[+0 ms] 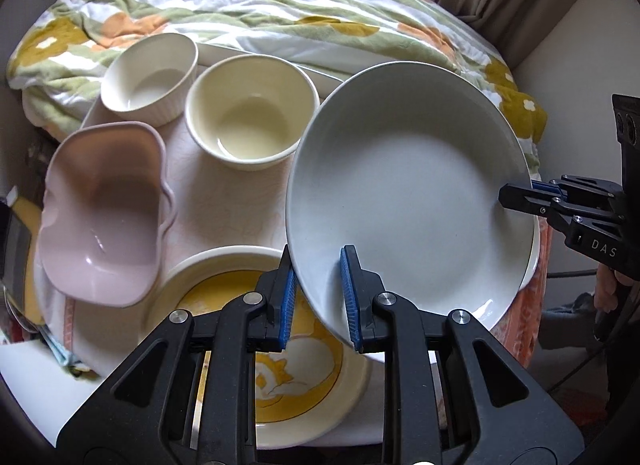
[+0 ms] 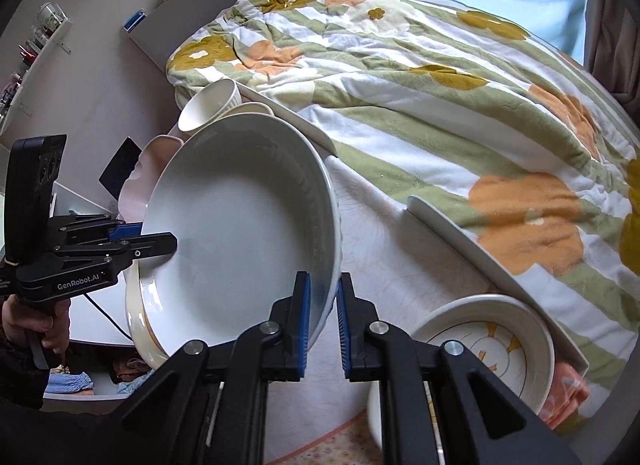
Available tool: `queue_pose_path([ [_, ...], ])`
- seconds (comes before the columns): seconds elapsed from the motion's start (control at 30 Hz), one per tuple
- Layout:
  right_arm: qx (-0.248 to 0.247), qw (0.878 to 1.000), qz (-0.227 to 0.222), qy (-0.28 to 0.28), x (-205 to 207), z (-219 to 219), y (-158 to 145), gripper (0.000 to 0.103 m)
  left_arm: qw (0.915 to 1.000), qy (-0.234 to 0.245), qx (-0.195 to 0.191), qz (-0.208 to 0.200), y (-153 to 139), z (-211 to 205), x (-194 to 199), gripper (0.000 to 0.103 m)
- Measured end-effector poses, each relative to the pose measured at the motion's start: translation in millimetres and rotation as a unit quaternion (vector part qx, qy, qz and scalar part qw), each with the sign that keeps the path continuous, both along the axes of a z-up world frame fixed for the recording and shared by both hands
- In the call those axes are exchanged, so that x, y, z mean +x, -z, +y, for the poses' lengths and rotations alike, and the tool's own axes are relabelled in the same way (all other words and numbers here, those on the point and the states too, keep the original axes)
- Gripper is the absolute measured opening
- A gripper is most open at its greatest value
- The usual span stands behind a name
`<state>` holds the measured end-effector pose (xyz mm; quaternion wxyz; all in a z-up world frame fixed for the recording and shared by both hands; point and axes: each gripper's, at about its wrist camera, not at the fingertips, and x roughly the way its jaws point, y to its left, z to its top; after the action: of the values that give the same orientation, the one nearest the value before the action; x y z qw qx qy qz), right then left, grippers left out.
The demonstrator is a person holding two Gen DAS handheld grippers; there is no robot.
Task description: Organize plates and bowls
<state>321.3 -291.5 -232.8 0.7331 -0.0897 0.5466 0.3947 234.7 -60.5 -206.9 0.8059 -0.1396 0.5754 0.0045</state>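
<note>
Between both grippers, left gripper (image 1: pixel 319 297) and right gripper (image 2: pixel 321 317) pinching an apparently empty grey plate (image 1: pixel 408 201).

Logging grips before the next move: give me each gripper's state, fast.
Left gripper: shut on the rim of the large pale grey ceramic plate.
Right gripper: shut on the same plate's opposite rim.
</note>
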Motion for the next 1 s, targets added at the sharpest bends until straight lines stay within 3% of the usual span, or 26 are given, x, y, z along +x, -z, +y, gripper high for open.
queue_pose_path([
  [0.23,0.007,0.998,-0.01,0.059,-80,25,-9,0.012,0.9982,0.059,0.001,-0.006,-1,37,-54,0.019],
  [0.43,0.004,0.991,0.026,0.134,-142,43,23,0.012,0.9936,0.111,-0.008,0.015,30,66,-86,0.019],
  [0.7,-0.001,0.974,0.04,0.225,-170,62,51,0.012,0.9895,0.135,-0.029,0.042,73,86,-94,0.019],
  [1.0,0.003,0.964,0.039,0.262,-178,60,65,0.012,0.9871,0.15,-0.027,0.049,85,81,-83,0.019],
])
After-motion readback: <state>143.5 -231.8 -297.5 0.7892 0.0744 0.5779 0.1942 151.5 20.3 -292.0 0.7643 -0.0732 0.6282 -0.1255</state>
